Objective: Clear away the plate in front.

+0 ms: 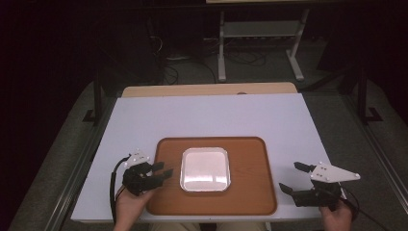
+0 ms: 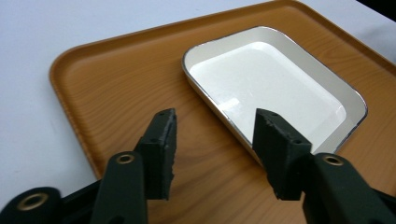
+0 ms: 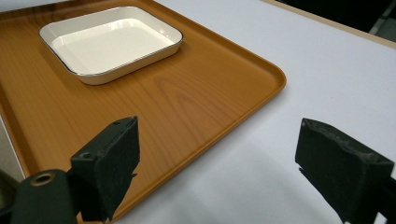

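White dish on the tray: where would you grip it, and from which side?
Probably the raised rim on the dish's left edge, approached from the left by the left tongs. The dish is shallow and lies flat on the tray, so its flared rim is the part that jaws can pinch. Those tongs are open and already just beside that edge; the right tongs are off the tray.

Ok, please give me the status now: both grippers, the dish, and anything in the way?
Left gripper open, over brown wooden tray. Right gripper open, beside the tray. White square enamel dish on tray, untouched. Nothing in the way.
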The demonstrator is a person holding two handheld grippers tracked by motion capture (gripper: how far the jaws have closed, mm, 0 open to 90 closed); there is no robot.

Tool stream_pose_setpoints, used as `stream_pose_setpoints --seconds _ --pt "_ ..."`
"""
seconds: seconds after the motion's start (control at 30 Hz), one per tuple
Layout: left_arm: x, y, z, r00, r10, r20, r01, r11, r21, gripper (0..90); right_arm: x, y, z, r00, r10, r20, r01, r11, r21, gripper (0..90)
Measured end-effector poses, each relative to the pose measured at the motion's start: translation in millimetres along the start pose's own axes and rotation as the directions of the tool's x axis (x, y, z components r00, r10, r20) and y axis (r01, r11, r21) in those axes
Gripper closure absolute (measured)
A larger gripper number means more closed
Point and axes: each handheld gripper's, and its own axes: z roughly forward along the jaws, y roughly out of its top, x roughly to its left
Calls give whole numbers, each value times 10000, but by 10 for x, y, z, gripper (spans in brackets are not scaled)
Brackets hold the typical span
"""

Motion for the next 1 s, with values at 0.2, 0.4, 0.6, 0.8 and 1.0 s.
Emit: stream_pose_setpoints --seconds 0.2,0.4,0.6,0.8,1.0 --pt "48 -17 -52 9997 229 -96 -231 9995 -221 426 3 3 1 10000 2 -11 -2 10000 7 130" --pt "81 -36 -88 9980 622 -90 -624 9978 -244 394 -2 0 0 10000 -1 -2 1 10000 4 130" --pt "159 -78 -180 9959 869 -246 -878 9955 -346 367 0 2 5 10000 5 7 -5 10000 38 130" --pt "253 -129 -300 9940 998 -458 -1019 9937 -472 351 -4 2 9 10000 41 -4 -41 10000 70 131" --pt "335 -192 -384 9941 1013 -386 -1033 9932 -529 341 -7 2 21 10000 41 -3 -41 9999 121 130"
